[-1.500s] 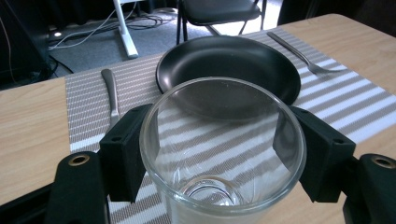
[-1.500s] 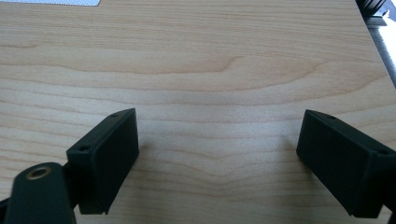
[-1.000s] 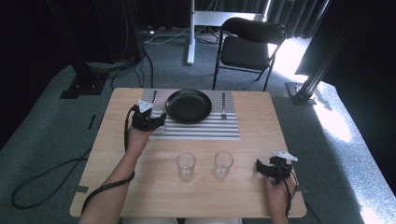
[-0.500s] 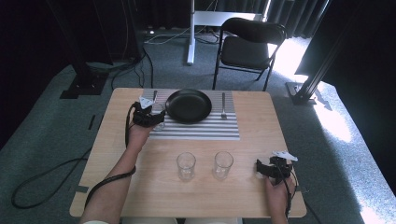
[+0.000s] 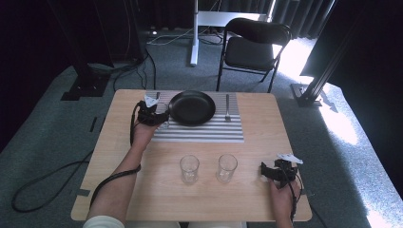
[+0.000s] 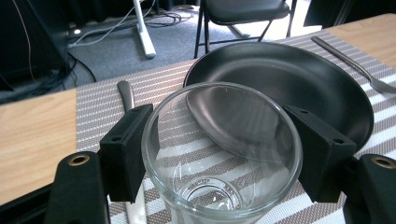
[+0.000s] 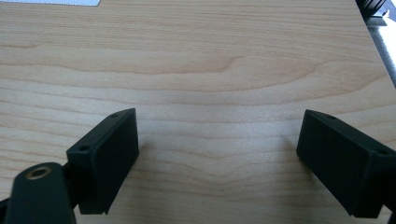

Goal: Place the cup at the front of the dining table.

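A clear drinking glass (image 6: 219,154) stands upright between the jaws of my left gripper (image 6: 219,154), whose pads press on its two sides. In the high view the left gripper (image 5: 160,118) holds that glass (image 5: 163,120) over the left part of the striped placemat (image 5: 199,133), just left of the black plate (image 5: 192,107). A knife (image 6: 125,93) lies on the mat behind the glass. My right gripper (image 5: 264,171) rests low at the table's near right, its jaws wide apart over bare wood (image 7: 219,135).
Two more empty glasses (image 5: 189,168) (image 5: 226,167) stand side by side in the middle of the wooden table (image 5: 119,156). A fork (image 5: 227,107) lies right of the plate. A black folding chair (image 5: 254,45) stands beyond the far edge.
My left gripper has carried the glass a little away from me and lower, settling beside the plate's left rim. The right gripper has kept still.
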The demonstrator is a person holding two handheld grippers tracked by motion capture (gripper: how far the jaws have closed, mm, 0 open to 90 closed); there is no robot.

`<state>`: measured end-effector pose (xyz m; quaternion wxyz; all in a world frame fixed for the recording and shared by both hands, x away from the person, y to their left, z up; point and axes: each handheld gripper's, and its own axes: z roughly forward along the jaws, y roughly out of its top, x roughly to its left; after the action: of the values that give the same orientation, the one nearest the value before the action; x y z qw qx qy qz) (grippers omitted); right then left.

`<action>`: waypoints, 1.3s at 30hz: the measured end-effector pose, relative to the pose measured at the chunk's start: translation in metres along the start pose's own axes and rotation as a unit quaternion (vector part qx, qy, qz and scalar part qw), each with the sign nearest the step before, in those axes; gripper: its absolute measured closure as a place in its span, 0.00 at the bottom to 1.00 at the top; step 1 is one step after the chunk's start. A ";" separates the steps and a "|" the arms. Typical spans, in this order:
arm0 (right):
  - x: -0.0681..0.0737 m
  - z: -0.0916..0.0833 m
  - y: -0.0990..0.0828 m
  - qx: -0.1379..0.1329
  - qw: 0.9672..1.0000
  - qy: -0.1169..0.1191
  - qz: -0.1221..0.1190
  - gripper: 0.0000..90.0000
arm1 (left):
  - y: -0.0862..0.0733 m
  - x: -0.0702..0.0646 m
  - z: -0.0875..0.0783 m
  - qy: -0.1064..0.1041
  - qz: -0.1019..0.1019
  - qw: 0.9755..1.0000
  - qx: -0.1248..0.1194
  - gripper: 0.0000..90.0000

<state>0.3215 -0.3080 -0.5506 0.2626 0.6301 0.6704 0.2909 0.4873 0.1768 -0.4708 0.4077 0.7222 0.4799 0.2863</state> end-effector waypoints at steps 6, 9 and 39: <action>0.000 0.000 0.000 0.000 1.000 0.000 0.000 0.14 | -0.009 -0.001 0.006 0.006 -0.004 1.000 -0.005 0.32; 0.000 0.000 0.000 0.000 1.000 0.000 0.000 0.14 | -0.009 0.000 0.007 0.000 0.004 1.000 -0.005 0.32; 0.000 0.000 0.000 0.000 1.000 0.000 0.000 0.14 | -0.037 -0.005 -0.003 -0.008 0.008 1.000 0.023 0.21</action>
<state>0.3214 -0.3079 -0.5505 0.2625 0.6302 0.6704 0.2908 0.4656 0.1810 -0.5013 0.3924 0.7373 0.4774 0.2731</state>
